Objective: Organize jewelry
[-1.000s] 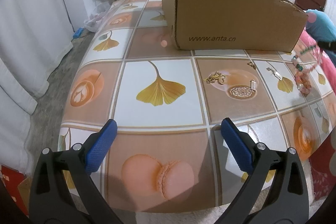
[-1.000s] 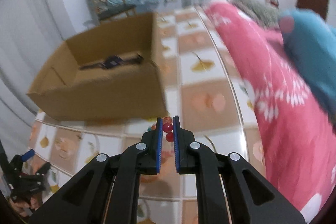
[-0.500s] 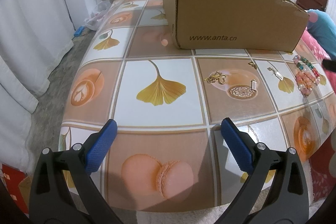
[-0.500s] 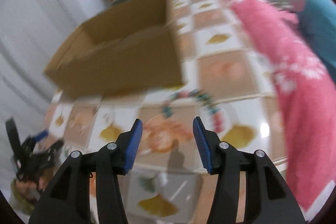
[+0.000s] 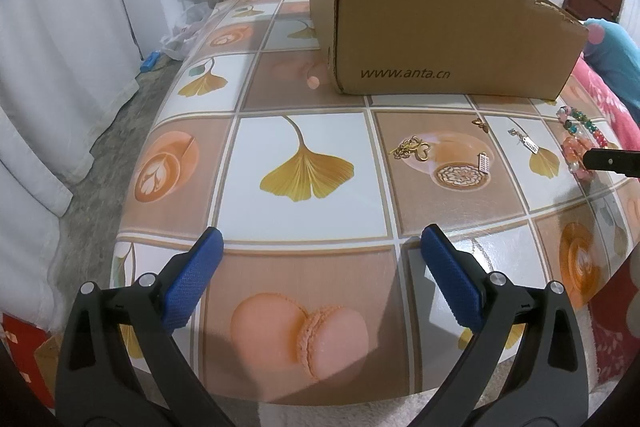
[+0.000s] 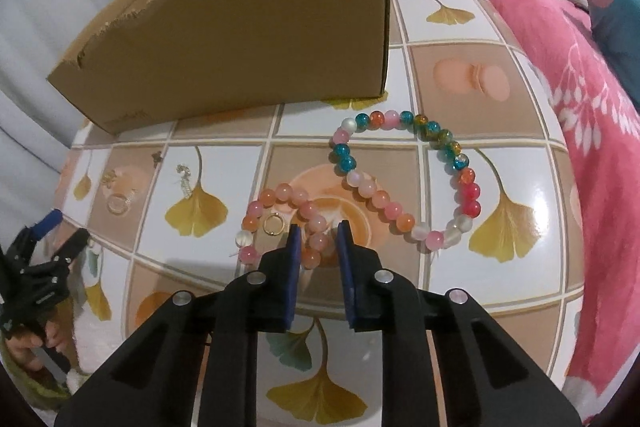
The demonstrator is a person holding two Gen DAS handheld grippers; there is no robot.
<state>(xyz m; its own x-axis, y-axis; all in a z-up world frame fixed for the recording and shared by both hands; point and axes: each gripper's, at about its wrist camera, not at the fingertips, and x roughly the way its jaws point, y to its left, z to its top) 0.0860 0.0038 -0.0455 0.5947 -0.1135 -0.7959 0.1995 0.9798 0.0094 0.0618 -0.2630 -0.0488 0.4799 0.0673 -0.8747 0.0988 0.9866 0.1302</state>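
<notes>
- The cardboard box (image 6: pixel 240 39) stands with its tall wall toward both cameras, so its inside is hidden; only a torn top edge and the printed web address on the side in the left wrist view can be read.
- In the left wrist view the right gripper (image 5: pixel 612 163) is cut off at the frame edge: only a black tip shows, lying over the beads there.
- In the right wrist view the left gripper (image 6: pixel 52 231) sits small and dim at the lower left edge, with part of a hand (image 6: pixel 24 347) below it.
- The small gold pieces (image 5: pixel 412 149) on the tablecloth (image 5: pixel 304 211) are too fine to name with certainty: a chain tangle with a heart shape, two little rectangular charms and a tiny butterfly-like bit.
- The pink bead bracelet (image 6: pixel 280 203) is a small loop of peach and pink beads with one clear bead, lying flat near the table's front edge; a gold ring (image 6: pixel 274 225) lies inside it.
- The multicolour bead bracelet (image 6: pixel 404 183) is larger, with teal, orange, red, pink and frosted beads, and touches the pink one in front of the box.
- The right gripper (image 6: pixel 318 243) has its jaws narrowly apart and just closing, straddling the pink loop's near beads; whether the pads press them is unclear.
- The left gripper (image 5: pixel 320 251) hangs with jaws wide apart over bare tablecloth, holding nothing.
</notes>
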